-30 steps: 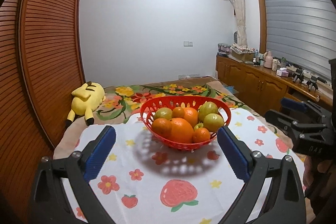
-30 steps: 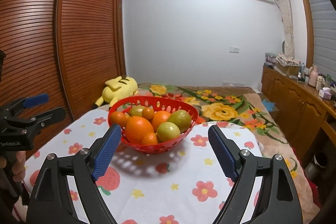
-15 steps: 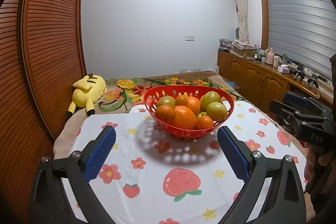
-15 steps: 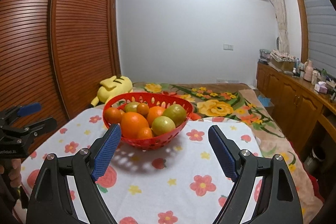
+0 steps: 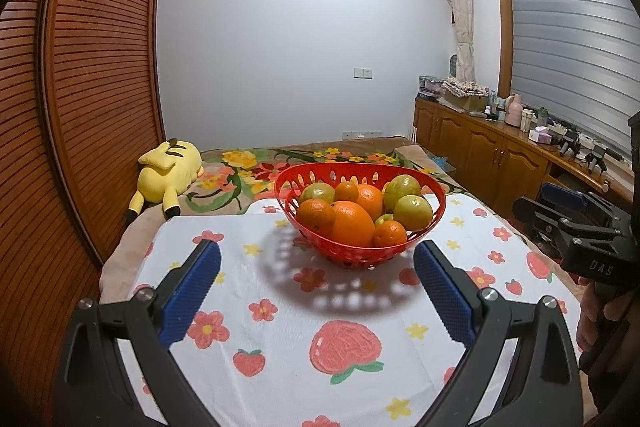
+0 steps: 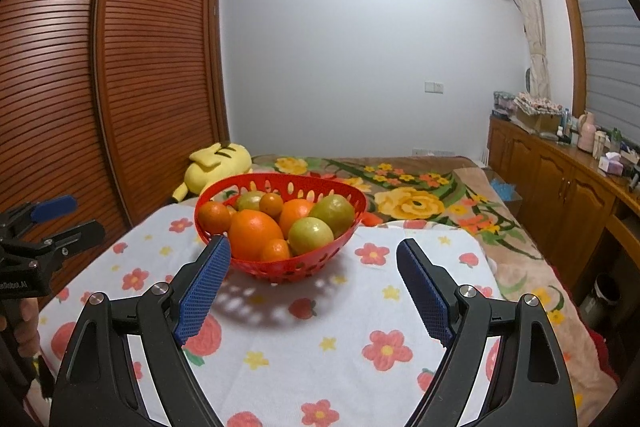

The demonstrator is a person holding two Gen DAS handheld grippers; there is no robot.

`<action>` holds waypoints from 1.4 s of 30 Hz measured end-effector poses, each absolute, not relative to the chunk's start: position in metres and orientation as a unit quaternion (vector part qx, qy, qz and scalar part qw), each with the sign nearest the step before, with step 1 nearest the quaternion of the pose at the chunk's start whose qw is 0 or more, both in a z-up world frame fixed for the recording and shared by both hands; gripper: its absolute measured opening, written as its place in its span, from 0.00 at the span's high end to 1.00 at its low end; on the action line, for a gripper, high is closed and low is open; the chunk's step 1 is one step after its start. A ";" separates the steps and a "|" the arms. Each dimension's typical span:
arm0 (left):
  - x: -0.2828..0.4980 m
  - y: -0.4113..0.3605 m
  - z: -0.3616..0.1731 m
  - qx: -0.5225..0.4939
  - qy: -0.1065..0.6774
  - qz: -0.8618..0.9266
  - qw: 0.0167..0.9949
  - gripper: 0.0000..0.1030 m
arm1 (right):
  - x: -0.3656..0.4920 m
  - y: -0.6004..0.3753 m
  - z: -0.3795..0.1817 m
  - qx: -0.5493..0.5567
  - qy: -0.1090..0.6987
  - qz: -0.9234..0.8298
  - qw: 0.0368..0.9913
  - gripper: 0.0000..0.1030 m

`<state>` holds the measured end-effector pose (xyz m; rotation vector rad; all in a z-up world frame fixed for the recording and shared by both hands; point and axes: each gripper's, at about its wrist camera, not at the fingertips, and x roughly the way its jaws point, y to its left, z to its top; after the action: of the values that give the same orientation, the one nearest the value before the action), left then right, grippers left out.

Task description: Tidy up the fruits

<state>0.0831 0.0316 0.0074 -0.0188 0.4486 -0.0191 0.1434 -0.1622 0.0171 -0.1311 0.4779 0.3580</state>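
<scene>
A red perforated basket (image 5: pixel 400 254) (image 6: pixel 276 185) stands on a white cloth printed with flowers and strawberries (image 5: pixel 280 291) (image 6: pixel 344 311). It holds several oranges, the biggest one (image 5: pixel 352 223) (image 6: pixel 253 233) in front, and green fruits (image 5: pixel 414 213) (image 6: pixel 311 235). My left gripper (image 5: pixel 317 254) hangs open just short of the basket, nothing between its blue pads. My right gripper (image 6: pixel 314 253) is open too, its left pad close beside the basket's near rim. Each gripper shows at the edge of the other's view (image 5: pixel 576 223) (image 6: pixel 44 227).
A yellow plush toy (image 5: pixel 170 173) (image 6: pixel 218 167) lies on the flowered bedspread (image 6: pixel 412 203) behind the cloth. A slatted wooden wardrobe (image 5: pixel 80 87) lines the left. Low wooden cabinets (image 5: pixel 480 155) with clutter on top run along the right wall.
Both views have pitched so that the basket sits higher in frame and the cloth fills more of the foreground. Both grippers stay open.
</scene>
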 end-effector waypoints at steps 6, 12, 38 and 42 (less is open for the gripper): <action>0.082 0.031 0.008 -0.011 0.220 -0.008 0.975 0.05 | 0.143 -0.162 0.017 -0.064 0.235 0.176 0.954 0.16; 0.081 0.031 0.010 -0.010 0.219 -0.009 0.976 0.05 | 0.143 -0.163 0.015 -0.064 0.235 0.177 0.954 0.16; 0.079 0.025 0.012 -0.010 0.218 -0.011 0.976 0.05 | 0.142 -0.169 0.013 -0.063 0.236 0.174 0.954 0.16; 0.079 0.025 0.012 -0.010 0.218 -0.011 0.976 0.05 | 0.142 -0.169 0.013 -0.062 0.236 0.174 0.954 0.16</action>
<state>0.0787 0.0250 0.0119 -0.0197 0.4387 -0.0212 0.1420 -0.1688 0.0133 -0.1267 0.4803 0.3539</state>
